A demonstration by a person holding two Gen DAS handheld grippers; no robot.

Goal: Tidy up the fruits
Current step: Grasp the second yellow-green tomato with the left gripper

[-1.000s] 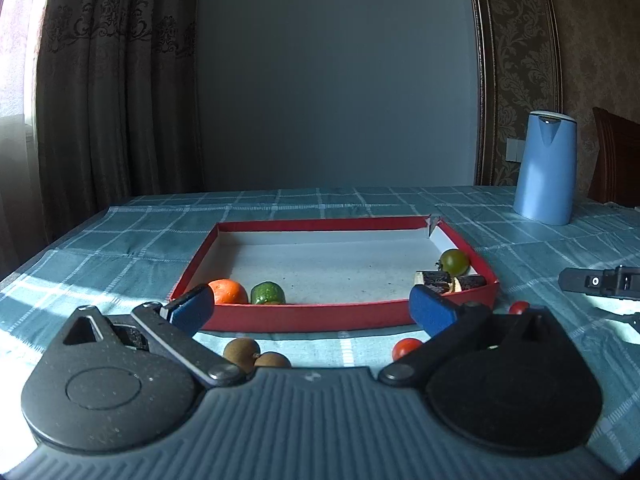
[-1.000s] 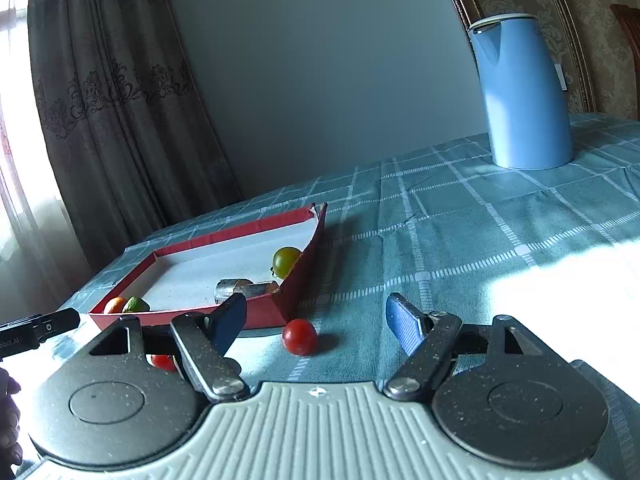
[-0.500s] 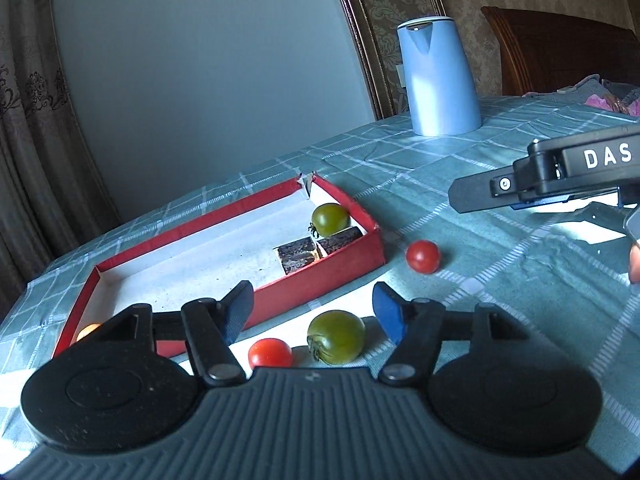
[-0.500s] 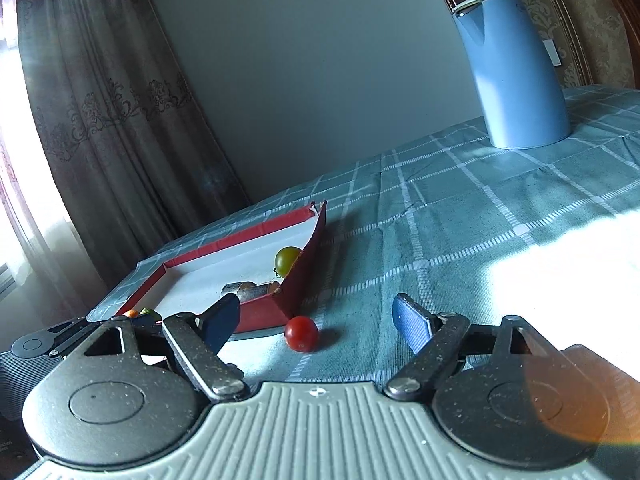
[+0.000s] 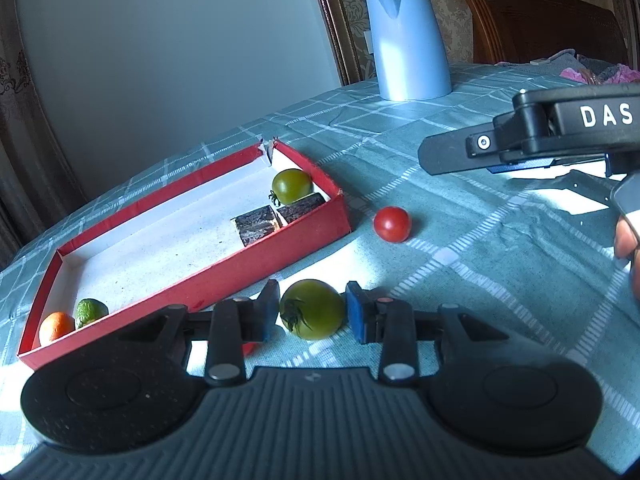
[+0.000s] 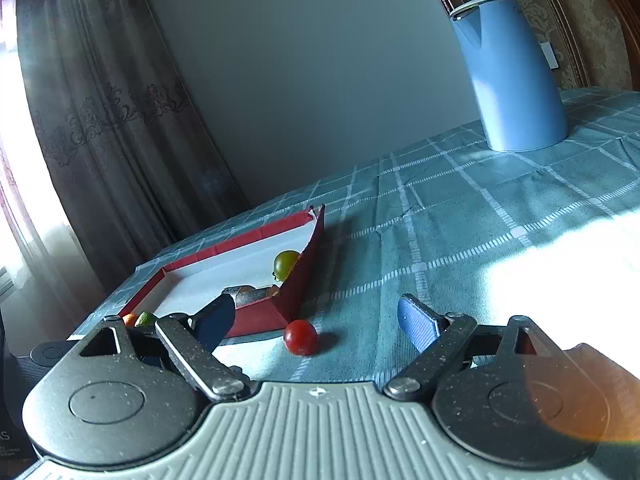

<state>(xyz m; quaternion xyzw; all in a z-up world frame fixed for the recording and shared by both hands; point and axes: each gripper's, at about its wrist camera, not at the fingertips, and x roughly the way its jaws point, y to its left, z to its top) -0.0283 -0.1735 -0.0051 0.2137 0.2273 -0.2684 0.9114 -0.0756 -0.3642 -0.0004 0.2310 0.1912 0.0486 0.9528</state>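
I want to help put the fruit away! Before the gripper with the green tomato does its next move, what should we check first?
1. Green tomato sits between the left gripper fingers: ok.
2. Pads squeezing it firmly: cannot tell, they look very close or just touching.
3. Room in the red box for it: ok, much of the white floor is bare.
4. Box wall in the way: not ok, the tomato lies outside, so it must go up and over.
5. Right gripper ready for the red tomato: ok, open and pointing at it.
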